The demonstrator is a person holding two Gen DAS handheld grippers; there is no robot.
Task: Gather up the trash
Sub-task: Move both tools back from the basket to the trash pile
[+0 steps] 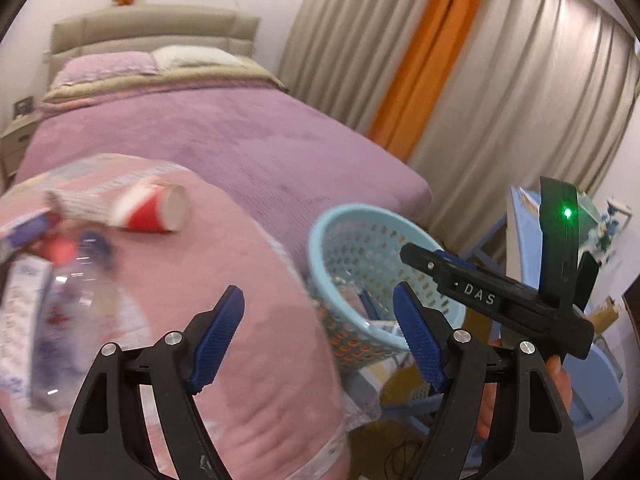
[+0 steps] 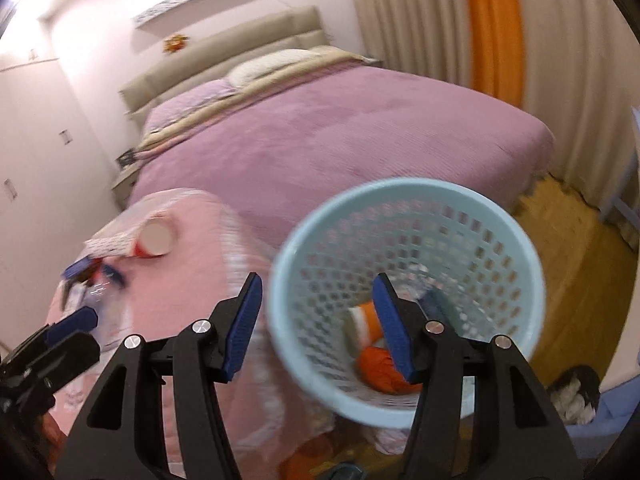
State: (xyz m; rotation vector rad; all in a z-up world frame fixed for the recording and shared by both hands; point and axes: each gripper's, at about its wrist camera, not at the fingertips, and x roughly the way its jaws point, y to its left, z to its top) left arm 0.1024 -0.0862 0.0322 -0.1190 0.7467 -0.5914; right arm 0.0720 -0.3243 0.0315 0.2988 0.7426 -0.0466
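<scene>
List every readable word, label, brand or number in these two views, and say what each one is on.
"DAS": white letters on the black body of the right gripper, seen from the left wrist view.
Print on the red and white paper cup: too blurred to read.
Label on the clear plastic bottle: too blurred to read.
Nothing else is legible.

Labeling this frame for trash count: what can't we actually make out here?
- Clear bottle, left wrist view: motion blur smears it; label unreadable.
- Wrappers beside the red cup, left wrist view: blurred, partly cut by the left edge; count unclear.
- Basket contents, right wrist view: an orange item partly hidden by the right gripper finger; the rest blurred.
- Basket support: its base is hidden in both views.
</scene>
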